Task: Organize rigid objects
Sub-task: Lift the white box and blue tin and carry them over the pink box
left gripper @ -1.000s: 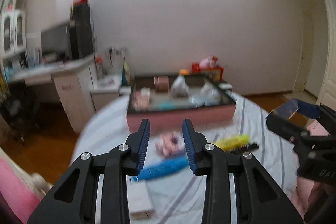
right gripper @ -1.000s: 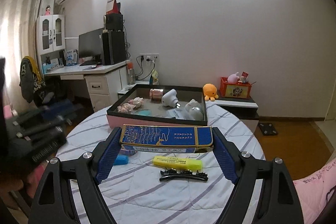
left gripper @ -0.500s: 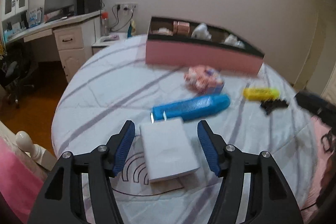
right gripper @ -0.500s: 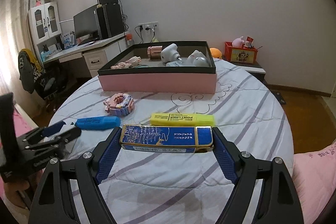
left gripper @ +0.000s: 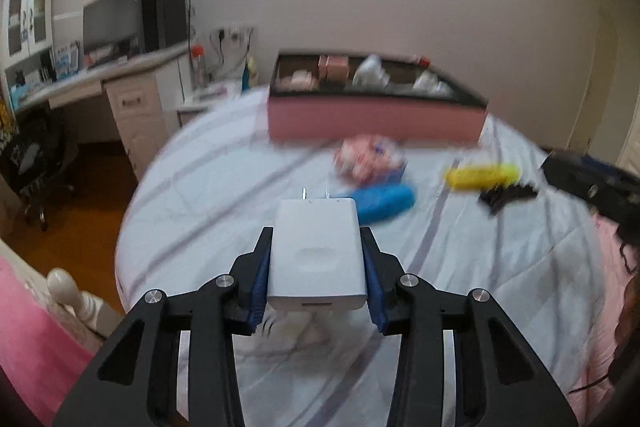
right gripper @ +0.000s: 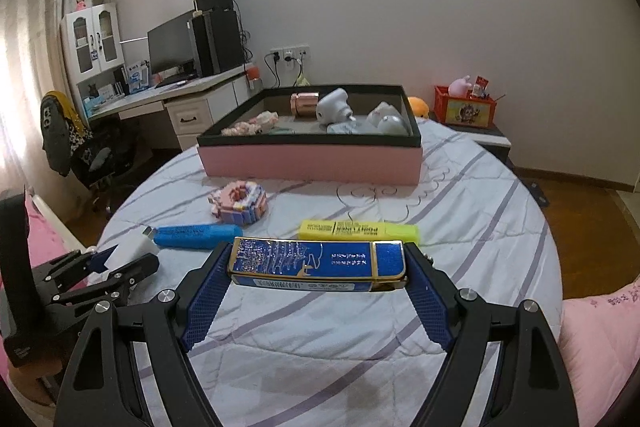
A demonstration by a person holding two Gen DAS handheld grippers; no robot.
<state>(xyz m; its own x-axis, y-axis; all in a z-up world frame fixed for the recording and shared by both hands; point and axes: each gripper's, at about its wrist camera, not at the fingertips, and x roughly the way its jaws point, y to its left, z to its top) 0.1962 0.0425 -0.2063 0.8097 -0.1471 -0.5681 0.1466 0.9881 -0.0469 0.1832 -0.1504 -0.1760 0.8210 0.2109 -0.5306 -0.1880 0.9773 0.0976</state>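
Charger (left gripper: 317,251): a smooth white block with rounded corners and two metal prongs forward, clamped between the blue ribbed pads of the left gripper (left gripper: 316,269), whose jaws have just been closing, above the striped quilt (left gripper: 500,267). Blurred ahead lie a blue tube (left gripper: 384,205) and a yellow marker (left gripper: 482,177); bare quilt lies to the left.

The right gripper (right gripper: 318,281) clamps a glossy blue, gold-edged box (right gripper: 318,265) by its ends. Beyond lie the marker (right gripper: 358,230), tube (right gripper: 196,237), a pink block ring (right gripper: 239,203) and the black-rimmed pink tray (right gripper: 312,161).
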